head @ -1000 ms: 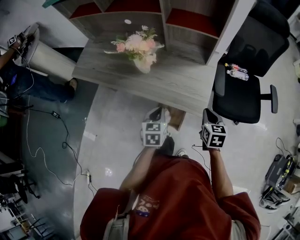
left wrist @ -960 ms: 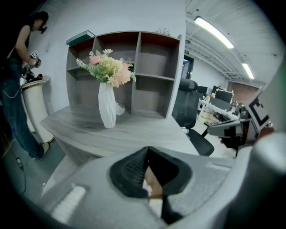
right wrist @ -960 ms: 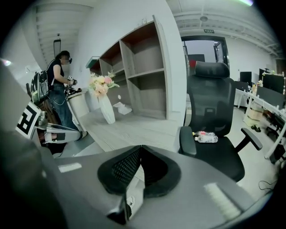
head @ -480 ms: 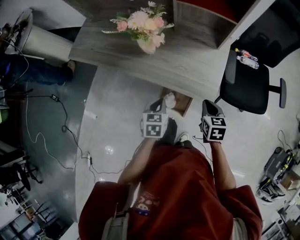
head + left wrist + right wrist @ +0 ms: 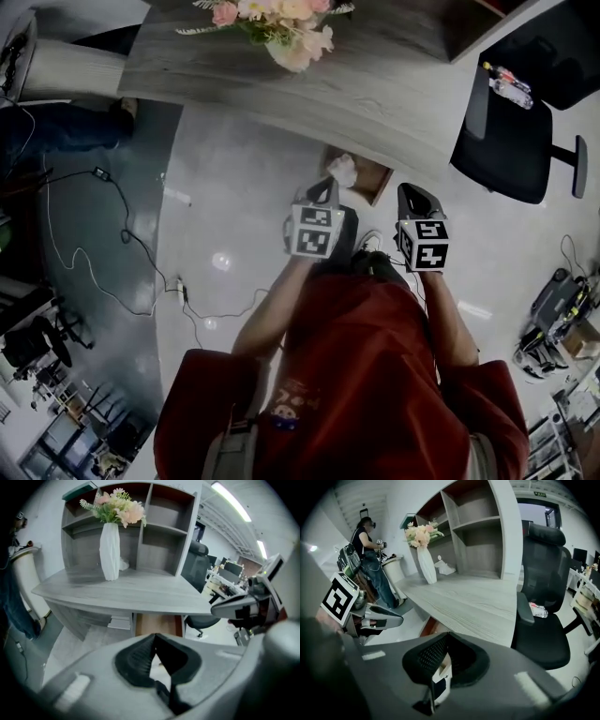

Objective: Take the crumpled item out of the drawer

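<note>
Head view, crumpled item in drawer, drawer partly hidden under desk.

No word or number can be read anywhere. The left cube on the left hand-held gripper and the right cube on the right hand-held gripper, both just in front of the counter, bear black-and-white square patterns, not letters. A small print on the red shirt, well in front of the counter, is too blurred to read. The label on the bottle, lying on the chair right of the counter, is too small to make out. A green sign, high up beyond the counter, is illegible.
</note>
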`<state>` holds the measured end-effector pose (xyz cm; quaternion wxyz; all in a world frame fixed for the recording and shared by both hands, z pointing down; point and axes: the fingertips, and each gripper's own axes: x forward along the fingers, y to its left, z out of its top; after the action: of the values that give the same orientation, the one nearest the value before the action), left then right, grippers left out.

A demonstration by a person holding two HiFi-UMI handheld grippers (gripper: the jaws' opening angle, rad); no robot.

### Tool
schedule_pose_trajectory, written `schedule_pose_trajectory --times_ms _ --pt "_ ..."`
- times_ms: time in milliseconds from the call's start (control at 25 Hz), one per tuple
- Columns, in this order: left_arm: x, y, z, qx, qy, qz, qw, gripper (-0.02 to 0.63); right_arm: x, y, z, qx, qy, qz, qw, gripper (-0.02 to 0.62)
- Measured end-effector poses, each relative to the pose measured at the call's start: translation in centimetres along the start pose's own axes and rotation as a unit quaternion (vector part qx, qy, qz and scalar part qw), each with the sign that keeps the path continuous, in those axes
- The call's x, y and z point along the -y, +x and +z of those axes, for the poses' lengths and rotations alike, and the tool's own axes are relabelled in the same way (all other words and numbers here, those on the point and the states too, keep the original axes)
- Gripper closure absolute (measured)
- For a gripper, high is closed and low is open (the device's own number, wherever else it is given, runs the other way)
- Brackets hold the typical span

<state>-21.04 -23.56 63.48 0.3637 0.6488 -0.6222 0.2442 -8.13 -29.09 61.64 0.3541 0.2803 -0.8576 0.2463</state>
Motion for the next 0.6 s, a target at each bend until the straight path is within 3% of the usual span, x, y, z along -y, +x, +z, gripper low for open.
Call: schedule_pose_trajectory --times_ms 600 --pt "-0.8 6.9 -4.9 -0.059 0.025 -0.023 0.9977 0.587 -1.0 4.2 -3.2 -0.041 -0.008 0.023 0.999 0.594"
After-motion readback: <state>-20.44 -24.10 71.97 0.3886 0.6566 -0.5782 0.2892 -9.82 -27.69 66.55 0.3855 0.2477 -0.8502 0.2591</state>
